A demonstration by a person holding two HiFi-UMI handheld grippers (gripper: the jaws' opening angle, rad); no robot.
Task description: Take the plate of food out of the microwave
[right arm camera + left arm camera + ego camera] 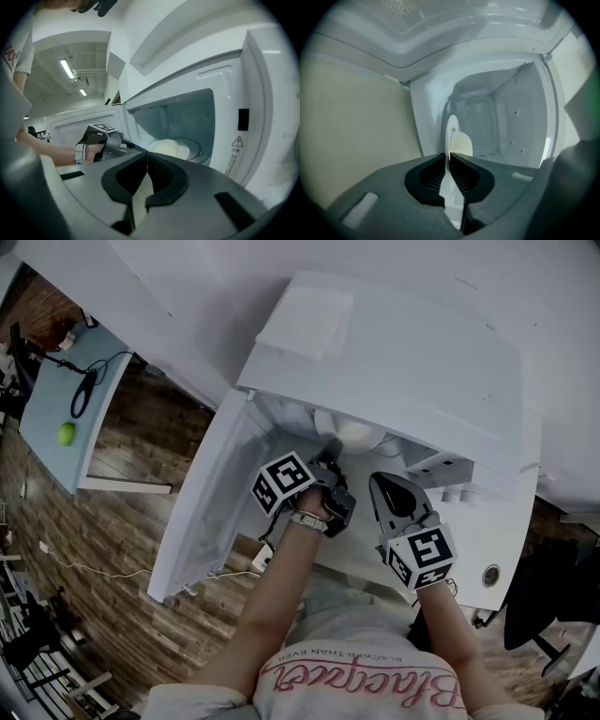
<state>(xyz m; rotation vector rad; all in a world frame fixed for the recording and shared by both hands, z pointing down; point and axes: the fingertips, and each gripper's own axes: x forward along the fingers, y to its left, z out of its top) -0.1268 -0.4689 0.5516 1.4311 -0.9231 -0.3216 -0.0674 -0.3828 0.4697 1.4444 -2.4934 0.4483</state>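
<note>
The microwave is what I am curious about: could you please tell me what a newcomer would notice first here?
The white microwave stands with its door swung open to the left. The left gripper reaches into the cavity, shut on the rim of a white plate carrying pale food. The right gripper hangs shut and empty just outside the opening.

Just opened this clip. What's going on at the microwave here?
A person holding a gripper in each hand works at an open microwave, whose door is swung wide. The left gripper reaches into the cavity, its jaws closed on the near rim of the plate, which carries pale food. The plate is not yet out of the microwave. The right gripper hovers outside in front, jaws together and empty.
</note>
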